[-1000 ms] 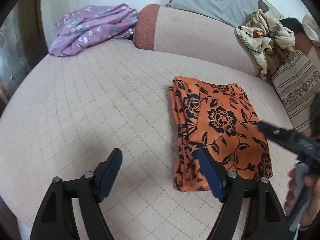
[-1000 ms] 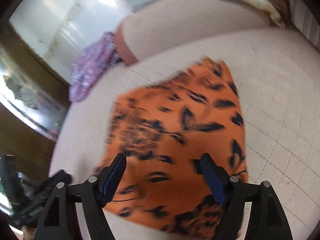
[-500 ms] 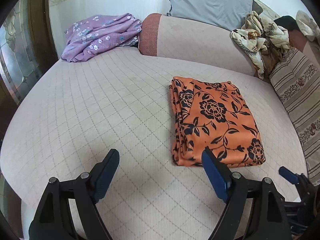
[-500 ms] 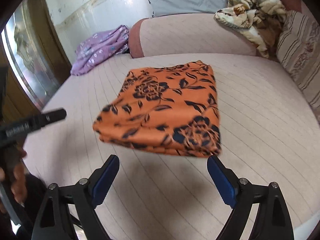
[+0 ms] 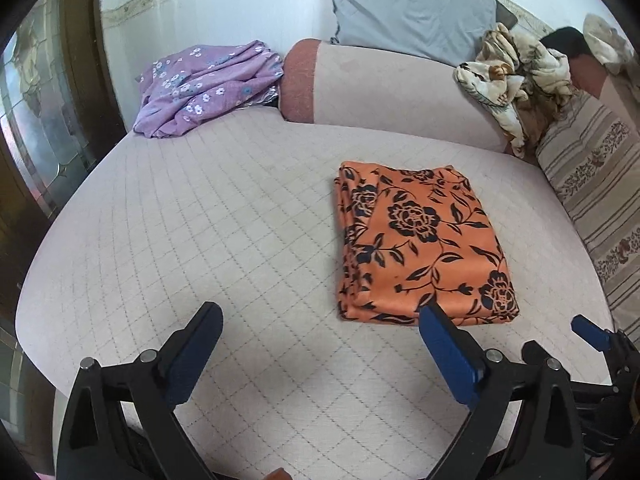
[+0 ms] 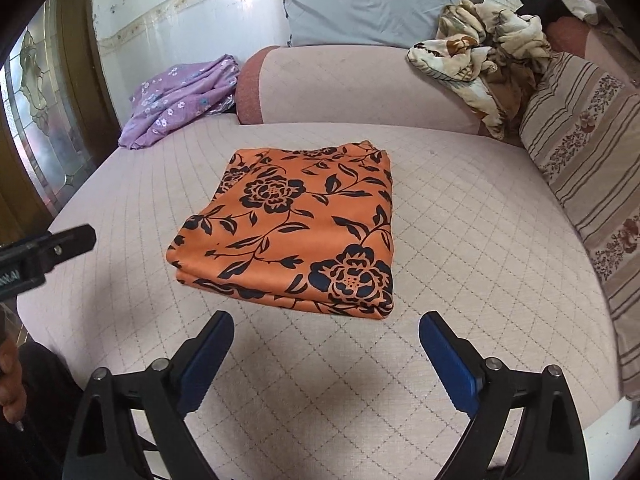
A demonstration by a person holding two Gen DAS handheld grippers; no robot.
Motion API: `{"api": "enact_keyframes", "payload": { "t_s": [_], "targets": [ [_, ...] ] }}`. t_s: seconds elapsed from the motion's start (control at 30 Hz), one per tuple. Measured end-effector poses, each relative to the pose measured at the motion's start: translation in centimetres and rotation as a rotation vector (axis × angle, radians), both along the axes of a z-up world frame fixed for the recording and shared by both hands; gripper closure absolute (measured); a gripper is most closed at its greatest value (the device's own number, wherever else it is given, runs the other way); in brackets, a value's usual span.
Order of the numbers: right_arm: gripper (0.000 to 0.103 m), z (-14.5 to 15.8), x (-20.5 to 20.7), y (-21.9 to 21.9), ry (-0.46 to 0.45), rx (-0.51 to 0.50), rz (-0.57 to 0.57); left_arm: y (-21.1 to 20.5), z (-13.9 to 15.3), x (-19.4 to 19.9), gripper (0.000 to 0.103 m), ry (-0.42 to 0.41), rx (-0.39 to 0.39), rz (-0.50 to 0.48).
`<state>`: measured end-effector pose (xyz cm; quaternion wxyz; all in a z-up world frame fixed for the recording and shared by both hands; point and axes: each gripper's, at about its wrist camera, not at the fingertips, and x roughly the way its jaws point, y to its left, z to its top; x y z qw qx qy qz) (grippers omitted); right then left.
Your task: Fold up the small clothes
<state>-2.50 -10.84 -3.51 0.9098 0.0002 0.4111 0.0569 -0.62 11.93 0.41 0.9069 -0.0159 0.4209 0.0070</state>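
Orange cloth point(image 6: 292, 232), black flower print, lies folded into a flat rectangle on the quilted bed point(image 6: 460, 240), roughly mid-surface. In the left wrist view it sits right of centre point(image 5: 420, 240), stacked fold edges showing along its left side. Layers look squared; no loose corner visible.

Left hand-held gripper point(image 5: 320, 352): jaws spread wide, nothing between them, hovering over bare bed near the cloth's near-left corner. Right hand-held gripper point(image 6: 326, 356): jaws likewise spread, empty, short of the cloth's near edge. Neither touches the fabric.

Judgement: this piece looks finished, or one fold from it. Next would be either a last halving or a move on to another garment.

Other fabric around: purple floral garment point(image 5: 208, 84) crumpled at the far left corner by the bolster point(image 5: 392, 92); cream floral bundle point(image 5: 516, 80) heaped on the bolster's right end; grey pillow point(image 5: 408, 12) behind; striped cushion point(image 5: 600, 200) at right.

Risks from here:
- If another fold is tried, a jaw closing on the top layer only would peel the stack open. The near edge shows several thin layers close together, so catching all of them is chancy.
- The fabric looks smooth and slippery; dragging it over the quilted bed could skew the layers.
- Reaching across for the purple garment, the left gripper could snag the left fold edges.
- Soft bed: pressing down would dimple it and tilt the stack.
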Motion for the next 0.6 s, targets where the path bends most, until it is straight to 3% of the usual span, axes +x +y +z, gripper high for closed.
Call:
{"api": "enact_keyframes", "payload": {
  "t_s": [0.2,0.4,0.6],
  "targets": [
    [0.007,0.2,0.1,-0.1,0.003,-0.016,0.001,-1.5,0.4,0.6,0.005,-0.001,0.004,-0.02],
    [0.007,0.7,0.5,-0.6,0.001,-0.021,-0.008,-2.6,0.3,1.2,0.005,-0.014,0.066,-0.018],
    [0.007,1.6,1.7,-0.9,-0.015,-0.025,-0.025,-2.9,-0.3,1.8,0.005,0.011,0.055,-0.027]
  ]
}}
